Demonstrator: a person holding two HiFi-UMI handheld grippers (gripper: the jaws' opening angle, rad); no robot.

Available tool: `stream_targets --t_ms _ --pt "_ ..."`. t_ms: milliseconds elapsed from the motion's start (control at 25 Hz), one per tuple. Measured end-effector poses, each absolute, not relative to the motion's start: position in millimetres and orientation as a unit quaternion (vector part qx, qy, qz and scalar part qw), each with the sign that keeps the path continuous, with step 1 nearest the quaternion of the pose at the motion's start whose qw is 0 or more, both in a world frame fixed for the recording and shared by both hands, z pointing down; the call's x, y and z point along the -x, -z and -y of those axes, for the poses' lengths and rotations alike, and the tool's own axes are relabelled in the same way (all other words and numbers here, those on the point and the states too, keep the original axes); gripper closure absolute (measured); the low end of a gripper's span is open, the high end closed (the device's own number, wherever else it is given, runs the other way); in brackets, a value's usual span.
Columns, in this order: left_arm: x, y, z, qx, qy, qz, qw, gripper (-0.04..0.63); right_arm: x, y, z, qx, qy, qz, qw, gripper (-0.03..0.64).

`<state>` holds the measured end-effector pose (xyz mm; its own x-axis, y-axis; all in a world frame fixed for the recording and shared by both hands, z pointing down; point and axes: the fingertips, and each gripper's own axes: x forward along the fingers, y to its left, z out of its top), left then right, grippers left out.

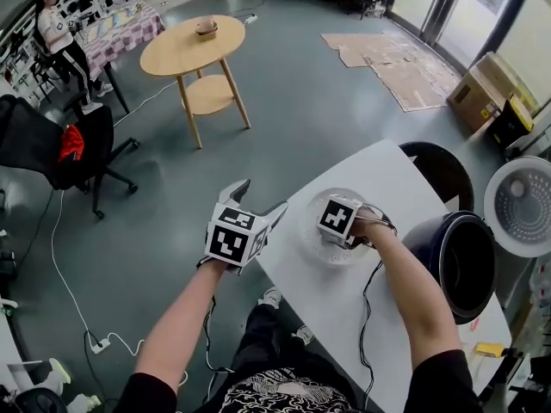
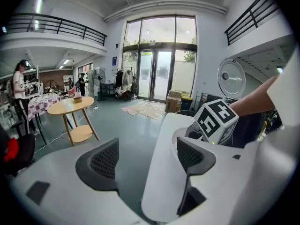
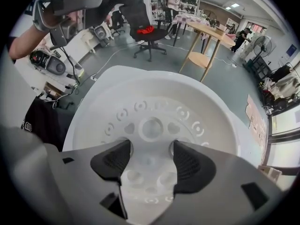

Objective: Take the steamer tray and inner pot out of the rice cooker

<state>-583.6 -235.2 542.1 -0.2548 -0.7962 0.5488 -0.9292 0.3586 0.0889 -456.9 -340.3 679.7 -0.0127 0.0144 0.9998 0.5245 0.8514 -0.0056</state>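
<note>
The white perforated steamer tray (image 1: 310, 222) (image 3: 152, 102) lies on the white table (image 1: 379, 170), left of the dark rice cooker (image 1: 430, 239). The cooker's lid (image 1: 521, 206) stands open and the inner pot (image 1: 469, 269) sits inside as a dark hollow. My right gripper (image 1: 343, 231) (image 3: 150, 161) points straight down into the tray, open, its pads apart over the holed floor with nothing pinched between them. My left gripper (image 1: 258, 200) (image 2: 147, 158) hovers open and empty just off the table's left edge; its view shows the right gripper's marker cube (image 2: 215, 121).
A round wooden side table (image 1: 194, 46) stands far back on the grey floor. A black office chair (image 1: 86, 144) is at the left and a person (image 1: 56, 33) stands beyond it. A dark chair (image 1: 439, 170) sits behind the white table. Cardboard lies at the back right.
</note>
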Motion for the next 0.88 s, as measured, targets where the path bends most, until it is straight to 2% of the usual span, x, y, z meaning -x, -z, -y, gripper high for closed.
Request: stream_targets --t_ms 200,320,440,600,680,880 --pt "580 -535 238 -0.555 -0.132 0.780 0.256 0.213 455 -685 335 0.210 0.184 0.694 0.663 0.310" --pt "579 -526 239 -0.557 -0.135 0.780 0.249 0.213 453 -683 328 0.221 0.180 0.698 0.657 0.276" --pt "578 -514 242 -0.560 -0.137 0.781 0.241 0.213 445 -658 336 0.193 0.189 0.695 0.667 0.278" --pt "576 -491 251 -0.566 -0.138 0.781 0.225 0.213 450 -617 340 0.167 0.179 0.727 0.641 0.283" --pt "574 -475 261 -0.574 -0.133 0.780 0.212 0.213 453 -590 345 0.146 0.173 0.750 0.621 0.293" --pt "569 -431 287 -0.596 -0.119 0.773 0.179 0.213 473 -515 319 0.168 0.108 0.841 0.503 0.291"
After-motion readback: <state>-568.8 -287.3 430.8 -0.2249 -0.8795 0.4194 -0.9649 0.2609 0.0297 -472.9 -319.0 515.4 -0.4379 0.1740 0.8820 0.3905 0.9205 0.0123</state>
